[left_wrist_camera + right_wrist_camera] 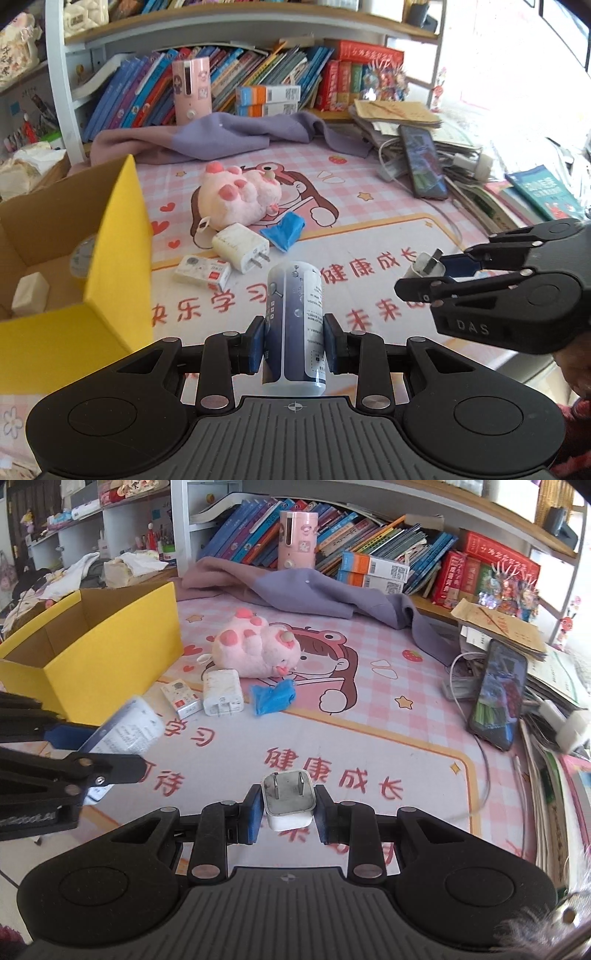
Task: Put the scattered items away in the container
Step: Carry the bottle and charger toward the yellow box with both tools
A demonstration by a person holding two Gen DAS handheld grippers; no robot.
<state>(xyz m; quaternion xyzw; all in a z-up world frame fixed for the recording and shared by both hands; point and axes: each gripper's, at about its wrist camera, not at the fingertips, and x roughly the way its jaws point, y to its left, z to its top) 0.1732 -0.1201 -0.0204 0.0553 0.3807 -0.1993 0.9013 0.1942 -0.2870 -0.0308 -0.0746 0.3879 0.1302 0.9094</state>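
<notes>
Centrally at the bottom of the left wrist view, the left gripper pinches a cylindrical blue-and-white wet-wipe pack between its blue pads, the glossy wrapper printed with bubbles and small text too fine to read. Likewise the right gripper is pressed onto a small white cube charger, its two metal prongs pointing away from the camera; in the left view this gripper's black body at the right edge bears the letters "DAS". On the pink checked cartoon desk mat, printed with large red Chinese characters including 健康成长, lie a fluffy pink plush toy, a larger white rectangular plug adapter, a small white printed carton touching it, and a crumpled blue plastic bag just beside the toy. At the left of both views stands the open yellow cardboard box, brown inside, holding a pale block. A lilac cloth drapes behind, before shelved books.
</notes>
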